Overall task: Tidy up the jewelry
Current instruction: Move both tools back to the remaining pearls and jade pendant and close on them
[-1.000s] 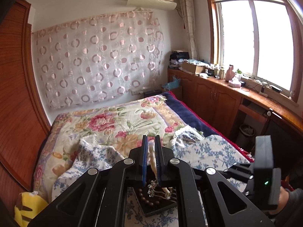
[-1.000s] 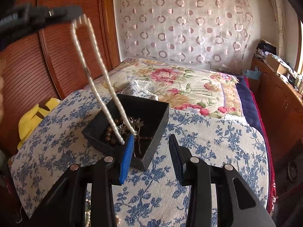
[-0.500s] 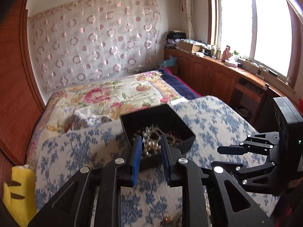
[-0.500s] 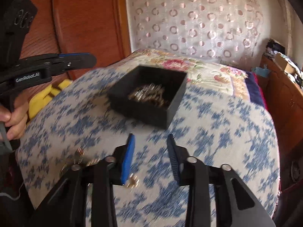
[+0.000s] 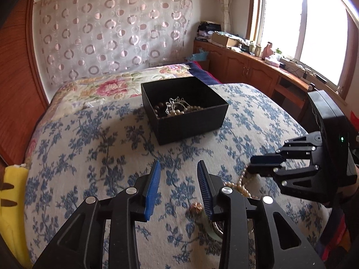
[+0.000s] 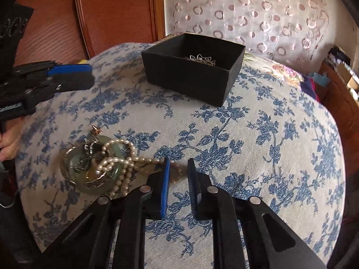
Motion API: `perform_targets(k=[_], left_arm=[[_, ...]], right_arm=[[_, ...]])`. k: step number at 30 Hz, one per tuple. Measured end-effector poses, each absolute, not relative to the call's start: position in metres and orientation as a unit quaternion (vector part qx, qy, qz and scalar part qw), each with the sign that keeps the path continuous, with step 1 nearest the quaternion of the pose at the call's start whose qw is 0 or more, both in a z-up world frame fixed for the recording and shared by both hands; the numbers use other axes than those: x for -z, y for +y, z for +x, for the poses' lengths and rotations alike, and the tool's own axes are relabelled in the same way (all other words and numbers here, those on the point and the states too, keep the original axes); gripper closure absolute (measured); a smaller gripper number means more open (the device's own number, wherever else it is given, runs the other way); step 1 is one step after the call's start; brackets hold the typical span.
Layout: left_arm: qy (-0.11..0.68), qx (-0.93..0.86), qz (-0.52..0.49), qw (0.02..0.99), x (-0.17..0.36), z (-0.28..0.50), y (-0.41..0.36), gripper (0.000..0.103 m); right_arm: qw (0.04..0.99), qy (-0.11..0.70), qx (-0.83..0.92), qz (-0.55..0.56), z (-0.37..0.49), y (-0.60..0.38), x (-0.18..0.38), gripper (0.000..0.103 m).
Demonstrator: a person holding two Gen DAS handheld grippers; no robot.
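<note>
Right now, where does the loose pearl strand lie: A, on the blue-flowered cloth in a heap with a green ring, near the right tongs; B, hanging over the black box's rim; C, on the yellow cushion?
A: the pearl strand lies coiled over the green ring on the blue-flowered cloth, apart from the black box, trailing toward the right tongs.

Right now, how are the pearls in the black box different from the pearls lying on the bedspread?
The pearls in the black box sit inside the black box, tangled with dark beads and a silver piece. The pearl string on the bedspread lies outside, draped over a green jade ring. Both are pale, round beads.
</note>
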State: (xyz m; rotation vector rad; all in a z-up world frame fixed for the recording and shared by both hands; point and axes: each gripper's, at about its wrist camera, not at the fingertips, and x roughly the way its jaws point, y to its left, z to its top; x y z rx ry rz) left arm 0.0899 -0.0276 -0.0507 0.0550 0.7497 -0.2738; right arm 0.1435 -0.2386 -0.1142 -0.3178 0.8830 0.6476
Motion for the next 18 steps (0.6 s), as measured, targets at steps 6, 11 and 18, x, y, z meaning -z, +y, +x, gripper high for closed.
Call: perform_targets(k=[6, 11, 18], left_arm=[[0.376, 0.143, 0.022, 0.915, 0.063, 0.076, -0.030, 0.064], [0.384, 0.152, 0.023, 0.911, 0.069, 0.069, -0.035, 0.064], [0.387, 0.157, 0.018, 0.909, 0.072, 0.059, -0.037, 0.063]], right_arm=[[0.851, 0.419, -0.277, -0.151, 0.146, -0.244, 0.113, 0.098], [0.869, 0.403, -0.252, -0.139, 0.145, -0.262, 0.103, 0.098], [0.909, 0.339, -0.203, -0.129, 0.140, -0.299, 0.061, 0.098]])
